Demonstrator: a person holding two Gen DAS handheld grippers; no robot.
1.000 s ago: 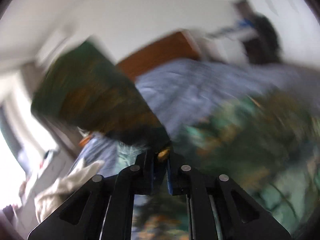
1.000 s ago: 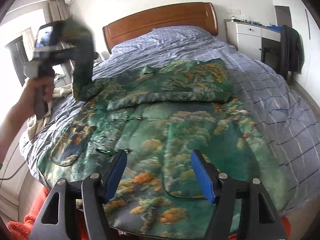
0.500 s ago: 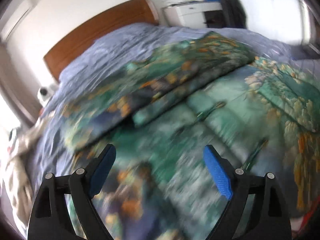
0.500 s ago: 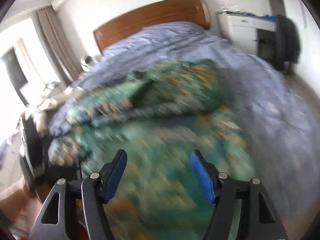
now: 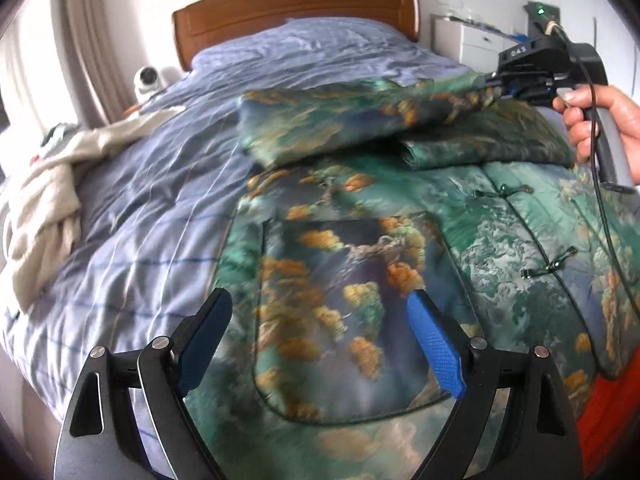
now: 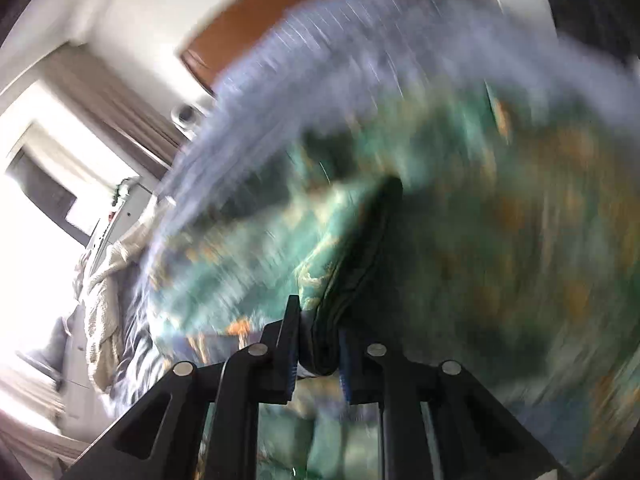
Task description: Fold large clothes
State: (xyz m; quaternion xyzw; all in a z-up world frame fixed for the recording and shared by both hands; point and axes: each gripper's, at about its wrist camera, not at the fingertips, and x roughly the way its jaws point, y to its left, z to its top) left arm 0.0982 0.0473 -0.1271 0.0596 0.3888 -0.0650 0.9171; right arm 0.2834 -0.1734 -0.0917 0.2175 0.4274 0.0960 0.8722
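Observation:
A large green padded jacket point(image 5: 360, 264) with orange and blue print lies spread on the bed, its front pocket facing me. Its sleeves are folded across the upper body point(image 5: 352, 124). My left gripper point(image 5: 320, 320) is open and empty, just above the jacket's lower left part. My right gripper point(image 5: 496, 84) shows at the far right of the left wrist view, shut on the end of the folded sleeve. In the blurred right wrist view, that gripper point(image 6: 318, 344) pinches a thick dark-edged fold of the jacket point(image 6: 340, 264).
The bed has a blue striped duvet point(image 5: 132, 208) and a brown wooden headboard point(image 5: 296, 8). A cream garment point(image 5: 44, 196) lies bunched at the bed's left edge. A small white camera point(image 5: 148, 80) stands beside the headboard. A white cabinet point(image 5: 476, 44) stands at the back right.
My left gripper let go of the sleeve it held up, opened and dropped low over the jacket's lower left. My right gripper moved from the near hem to the sleeve end and shut on it.

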